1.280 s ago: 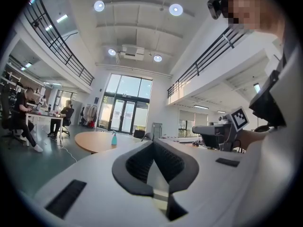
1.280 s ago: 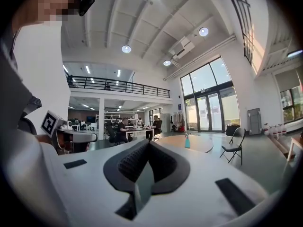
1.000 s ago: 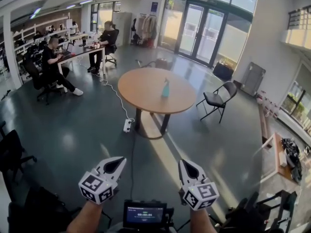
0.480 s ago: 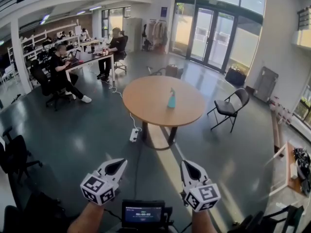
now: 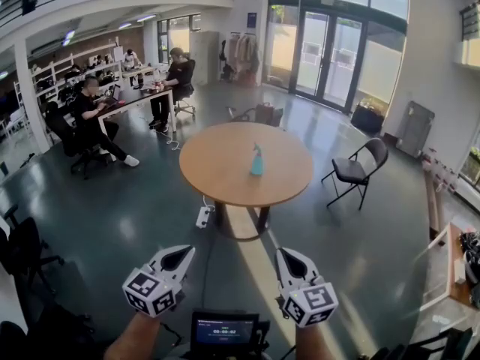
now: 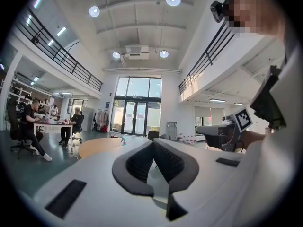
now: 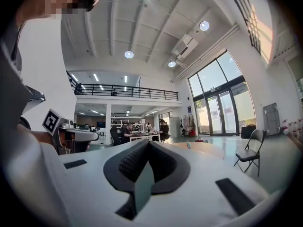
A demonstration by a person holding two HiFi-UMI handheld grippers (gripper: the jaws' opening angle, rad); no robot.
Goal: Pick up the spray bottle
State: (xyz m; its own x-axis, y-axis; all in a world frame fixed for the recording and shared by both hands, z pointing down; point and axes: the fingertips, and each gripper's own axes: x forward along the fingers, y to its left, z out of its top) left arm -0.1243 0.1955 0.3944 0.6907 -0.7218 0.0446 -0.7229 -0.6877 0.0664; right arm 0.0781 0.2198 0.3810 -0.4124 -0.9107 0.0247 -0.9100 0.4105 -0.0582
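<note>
1. Head view: the small teal translucent plastic spray bottle [image 5: 257, 160] stands near the middle of the round light-wood table [image 5: 217, 190]. It is well apart from you, across open grey floor.
2. Your white left gripper [image 5: 182, 253] and white right gripper [image 5: 288, 254] sit low in front of you. Both are clenched, pads together, with nothing between them. Both gripper views confirm this.
3. Step in hand, as I read it, is the approach. Walk up square to the table. Mind the white power strip [image 5: 202, 216] and its cable on the floor beside the pedestal. The black folding chair [image 5: 352, 172] is off to the right.
4. Spread one gripper's jaws before you reach in, not at the bottle. Come in level and take the body below the spray head, with pads on opposite sides.
5. The bottle is upright: long axis vertical, spray head on top. Which way the nozzle faces is too small to tell from here. Check it up close so the pads miss the trigger.
</note>
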